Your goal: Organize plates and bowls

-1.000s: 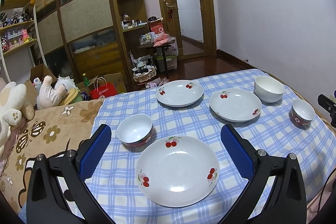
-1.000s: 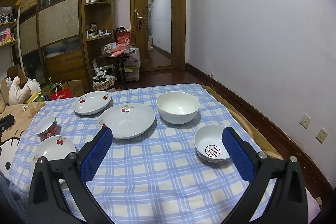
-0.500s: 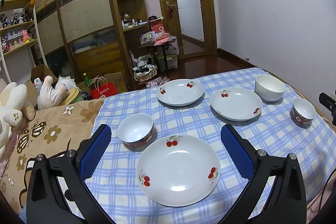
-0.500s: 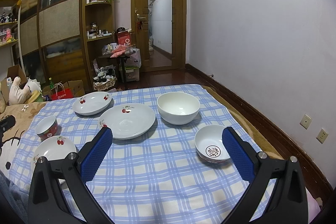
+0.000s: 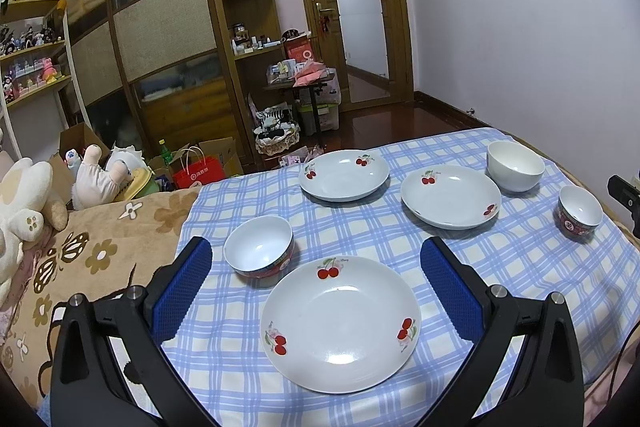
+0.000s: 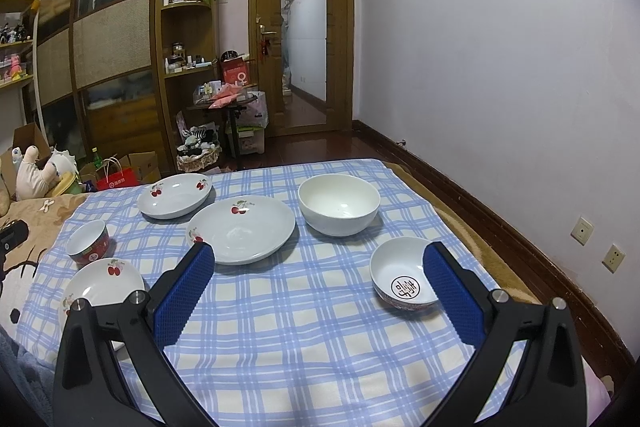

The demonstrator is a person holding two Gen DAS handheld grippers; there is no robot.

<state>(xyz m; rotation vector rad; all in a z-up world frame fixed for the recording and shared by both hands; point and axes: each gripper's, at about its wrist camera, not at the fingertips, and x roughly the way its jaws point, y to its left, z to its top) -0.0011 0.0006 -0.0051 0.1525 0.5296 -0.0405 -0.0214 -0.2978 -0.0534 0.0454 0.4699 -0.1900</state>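
Nothing's stacked yet, so I'd slide the left gripper (image 5: 316, 287) low under the rim of the cherry plate (image 5: 340, 323) at bottom centre; its jaws are wide apart and empty. Right gripper (image 6: 320, 291) likewise gapes over the checked cloth (image 6: 304, 327). Every dish looks empty: the red-rimmed bowl (image 5: 259, 251) left of centre, the big white bowl (image 6: 339, 203) mid-frame.

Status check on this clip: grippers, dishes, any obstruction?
Left gripper open, empty, above near cherry plate. Right gripper open, empty, by small red-rimmed bowl. All dishes separate, none stacked. Nothing in the way.
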